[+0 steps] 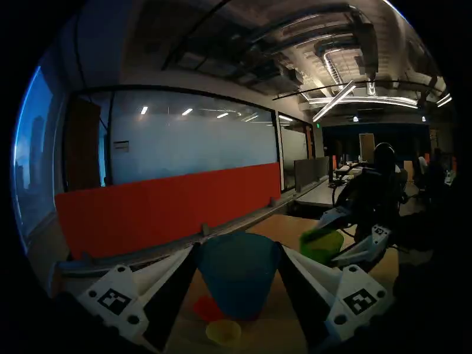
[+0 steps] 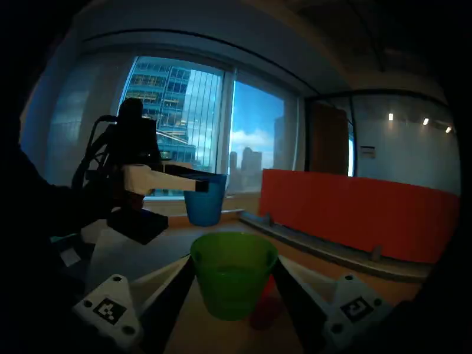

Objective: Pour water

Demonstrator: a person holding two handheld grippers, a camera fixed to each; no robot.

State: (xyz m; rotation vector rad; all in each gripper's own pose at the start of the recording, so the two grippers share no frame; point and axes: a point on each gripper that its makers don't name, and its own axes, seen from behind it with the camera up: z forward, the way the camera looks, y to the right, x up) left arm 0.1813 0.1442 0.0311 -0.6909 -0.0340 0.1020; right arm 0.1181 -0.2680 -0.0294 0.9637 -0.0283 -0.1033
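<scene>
Over the bench [image 1: 262, 336], two cups held up.
Fingers of the left gripper [image 1: 238, 249] clamp the blue cup [image 1: 239, 277]; those of the right gripper [image 2: 234, 261] clamp the green cup [image 2: 233, 280]; red cup [image 1: 206, 307] and yellow cup [image 1: 223, 331] rest below.

I see a light wooden desktop [image 1: 290, 229] in both gripper views. A grey rail [image 1: 177, 244] runs along its far edge, and a red divider panel [image 1: 177, 206] stands just behind the rail. Directly on the wood are a small red cup [image 1: 206, 308] and a small yellow cup [image 1: 223, 331], just beside each other with yellow nearer the camera. I can't tell if they touch. The right gripper view shows the red cup upright on the desktop.
</scene>
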